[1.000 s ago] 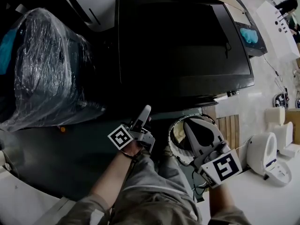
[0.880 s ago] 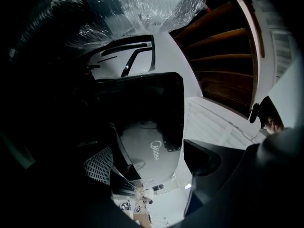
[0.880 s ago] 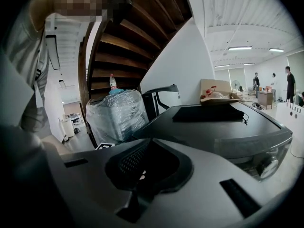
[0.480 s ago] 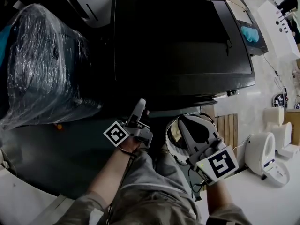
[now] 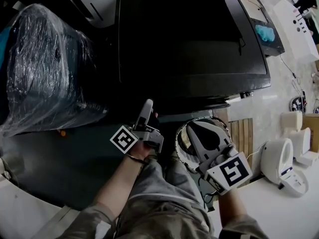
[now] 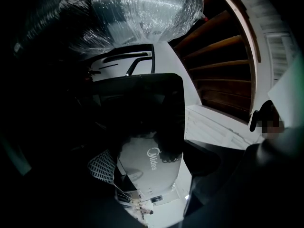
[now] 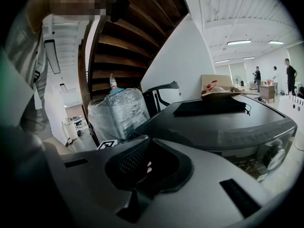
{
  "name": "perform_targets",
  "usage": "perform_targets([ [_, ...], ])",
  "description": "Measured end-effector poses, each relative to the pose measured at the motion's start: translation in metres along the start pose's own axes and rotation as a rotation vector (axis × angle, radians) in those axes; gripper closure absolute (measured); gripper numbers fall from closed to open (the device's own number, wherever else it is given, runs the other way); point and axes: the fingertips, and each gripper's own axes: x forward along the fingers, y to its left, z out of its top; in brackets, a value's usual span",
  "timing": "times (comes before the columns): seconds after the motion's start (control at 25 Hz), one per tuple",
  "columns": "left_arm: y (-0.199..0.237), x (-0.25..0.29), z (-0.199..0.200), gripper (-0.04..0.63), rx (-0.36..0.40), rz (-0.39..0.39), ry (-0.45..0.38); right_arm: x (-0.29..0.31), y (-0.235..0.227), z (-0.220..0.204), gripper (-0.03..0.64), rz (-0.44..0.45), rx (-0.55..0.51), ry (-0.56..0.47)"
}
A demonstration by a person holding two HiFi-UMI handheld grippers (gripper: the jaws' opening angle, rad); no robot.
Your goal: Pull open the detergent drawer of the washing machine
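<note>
The dark washing machine [image 5: 189, 39] fills the middle of the head view, and its front face is hidden under its top edge. My left gripper [image 5: 147, 108] points at that front edge, left of centre, seen edge-on. In the left gripper view its jaws [image 6: 147, 163] stand apart, with a pale panel bearing a Midea logo [image 6: 152, 158] between them; the view is very dark. My right gripper [image 5: 191, 127] hangs lower right, short of the machine, shut with nothing in it. Its joined tips [image 7: 147, 167] face the machine's top [image 7: 228, 122].
A plastic-wrapped appliance [image 5: 45, 68] stands close on the machine's left. A round basket [image 5: 182, 148] lies under the right gripper, with wooden slats [image 5: 243, 136] and white fixtures [image 5: 281, 161] further right. A wooden staircase [image 7: 128, 46] rises behind, and people [image 7: 287, 75] stand far off.
Both grippers have drifted slightly up and to the left, closer to the machine's front edge. Neither has changed its jaws.
</note>
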Motion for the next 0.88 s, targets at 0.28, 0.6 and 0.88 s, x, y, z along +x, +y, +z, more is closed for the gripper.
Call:
perform_targets([
  [0.28,0.0,-0.008,-0.005,0.147,-0.006,-0.004,0.008,-0.012,-0.002,-0.008,0.584,-0.009,-0.008,0.015],
  [0.6,-0.005,-0.039,-0.023,0.147,-0.006,-0.002,0.043,-0.027,0.006,-0.009,0.584,-0.016,-0.005,0.015],
  [0.88,-0.01,-0.071,-0.042,0.147,-0.004,0.012,0.029,-0.042,0.019,-0.016,0.584,-0.016,0.021,0.011],
])
